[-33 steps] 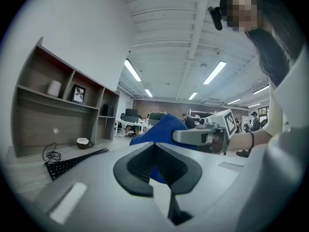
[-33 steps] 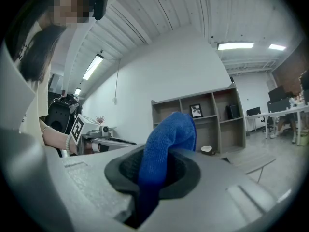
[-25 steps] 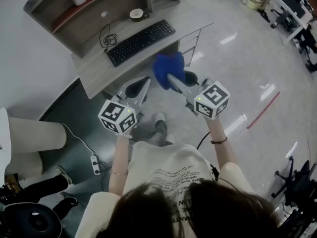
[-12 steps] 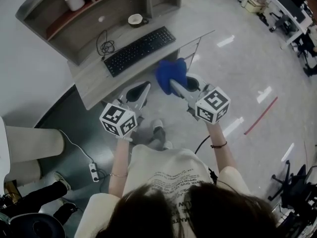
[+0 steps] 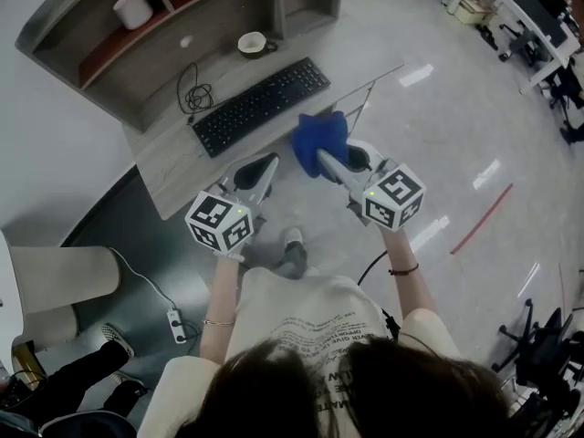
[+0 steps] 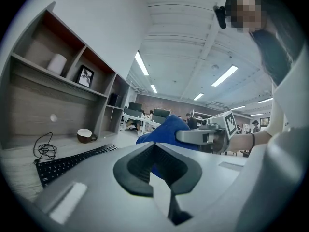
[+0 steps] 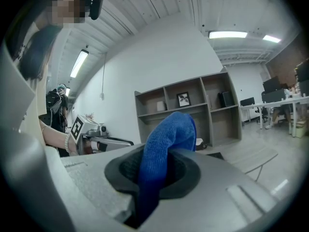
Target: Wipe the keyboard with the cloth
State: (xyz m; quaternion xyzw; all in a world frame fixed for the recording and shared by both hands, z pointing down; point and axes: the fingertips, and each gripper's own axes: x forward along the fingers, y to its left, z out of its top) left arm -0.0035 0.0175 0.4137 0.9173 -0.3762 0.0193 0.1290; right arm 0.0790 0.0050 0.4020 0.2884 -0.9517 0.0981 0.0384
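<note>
Head view: a person stands at a desk [image 5: 173, 167] with 1 gripper in each hand. The left gripper [image 5: 262, 167] hangs over the desk's front edge. Its 2 jaws meet at the tips with nothing between them. The right gripper [image 5: 321, 156] is clamped on a blue cloth [image 5: 319, 133], which bunches up past the jaws. The cloth is in the air near the right end of the black keyboard [image 5: 260, 105], not touching it. The keyboard lies slantwise on the desk. Behind it are a coiled cable [image 5: 187, 88] and a bowl [image 5: 251, 42], and a white roll [image 5: 133, 9] sits in the shelf [image 5: 109, 48] above. Only this view shows the floor, with a power strip [image 5: 173, 320] and a red line [image 5: 484, 217]. The shirt's print is too small to read. Each cube carries black-and-white square markers, no letters.

Left gripper view: the jaws are closed and empty. Beyond them are the cloth and the right gripper, and the keyboard lies low at the left. This view adds a framed picture [image 6: 84, 76] in a shelf bay and a far row of office desks [image 6: 145, 114]. No brand can be read on the keyboard.

Right gripper view: the jaws pinch the cloth, which stands up in a fold from between them. The left gripper shows at the left, and the shelf with the framed picture stands behind. No writing is readable.
</note>
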